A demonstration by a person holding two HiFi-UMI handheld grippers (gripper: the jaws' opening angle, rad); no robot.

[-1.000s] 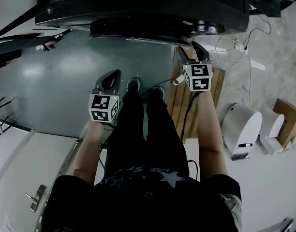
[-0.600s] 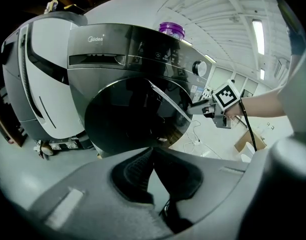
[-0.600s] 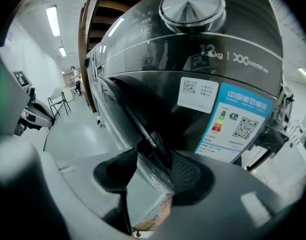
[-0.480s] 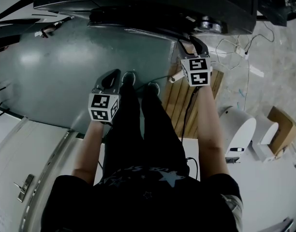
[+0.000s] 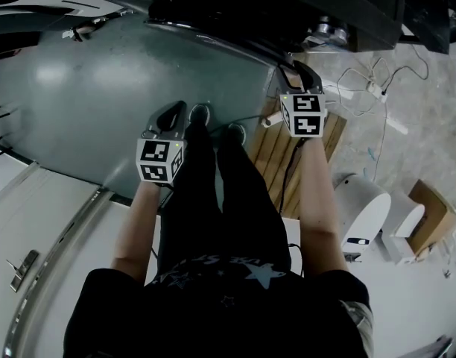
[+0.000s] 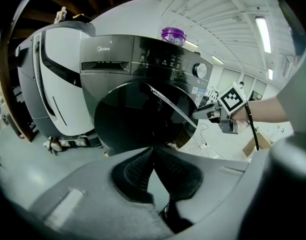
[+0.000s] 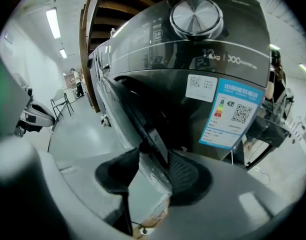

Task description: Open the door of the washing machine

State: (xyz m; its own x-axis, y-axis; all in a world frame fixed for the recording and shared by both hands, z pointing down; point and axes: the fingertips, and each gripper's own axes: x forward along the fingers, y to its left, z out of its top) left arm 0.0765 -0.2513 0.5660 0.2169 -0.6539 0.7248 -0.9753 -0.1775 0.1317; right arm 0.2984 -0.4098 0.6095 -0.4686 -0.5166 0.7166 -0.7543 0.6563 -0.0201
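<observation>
The dark washing machine point(image 5: 250, 6) fills the top of the head view. In the left gripper view its round glass door point(image 6: 138, 124) faces me. My right gripper point(image 5: 299, 77) is at the door's right edge. In the right gripper view that door edge point(image 7: 143, 129) runs between the two pads; the right gripper point(image 7: 153, 156) is closing and the left pad still stands a little off the edge. My left gripper point(image 5: 174, 114) hangs lower left, away from the machine, above the floor. Its pads meet at the tips point(image 6: 152, 151) with nothing in them. It also sees the right gripper point(image 6: 205, 113).
A wooden pallet point(image 5: 287, 155) lies under my right arm, with cables point(image 5: 369, 88) beyond. A white appliance point(image 5: 366, 200) and a cardboard box point(image 5: 429, 207) stand at the right. A white machine point(image 6: 48, 84) stands left of the dark one. A purple container point(image 6: 173, 34) sits on top.
The head view has swung a little, so the floor and machine shifted in the picture. My right gripper stays at the door's edge. My left gripper has drifted slightly towards the machine.
</observation>
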